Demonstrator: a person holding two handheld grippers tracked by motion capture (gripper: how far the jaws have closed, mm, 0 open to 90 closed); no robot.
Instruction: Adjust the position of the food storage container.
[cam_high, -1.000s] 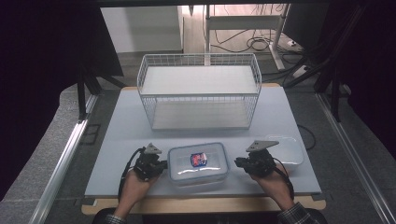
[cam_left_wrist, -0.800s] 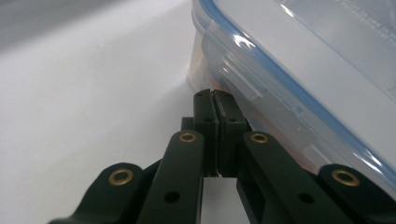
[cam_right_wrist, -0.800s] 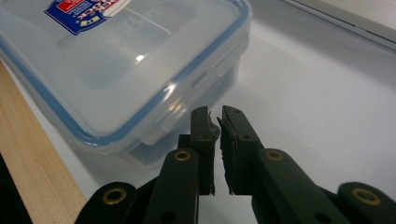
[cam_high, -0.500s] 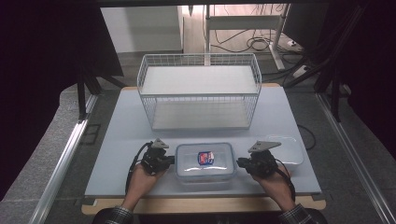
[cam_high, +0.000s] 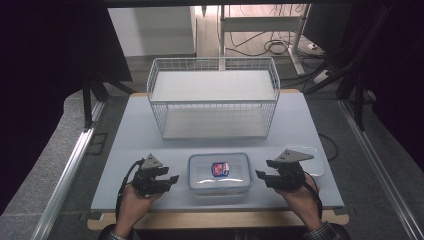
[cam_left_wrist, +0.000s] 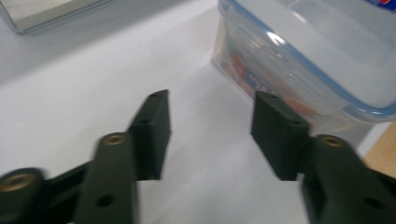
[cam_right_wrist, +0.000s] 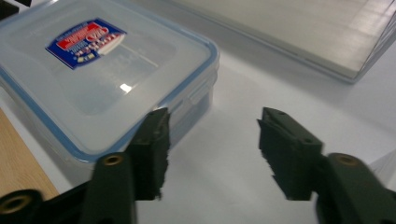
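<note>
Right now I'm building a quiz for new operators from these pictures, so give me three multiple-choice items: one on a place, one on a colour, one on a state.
1. Where does the lidded container sit?
A. inside the wire basket
B. on the table between the two grippers
C. on the floor

2. What colour is the seal round the container's lid?
A. blue
B. green
C. yellow

3. How are the right gripper jaws?
A. shut on the container
B. shut on nothing
C. open, apart from the container

Answers:
1 B, the high view shows it between the left gripper and the right one, nearer than the wire basket.
2 A, a blue line rims the lid.
3 C, bare table shows between the jaws, which have just opened.
</note>
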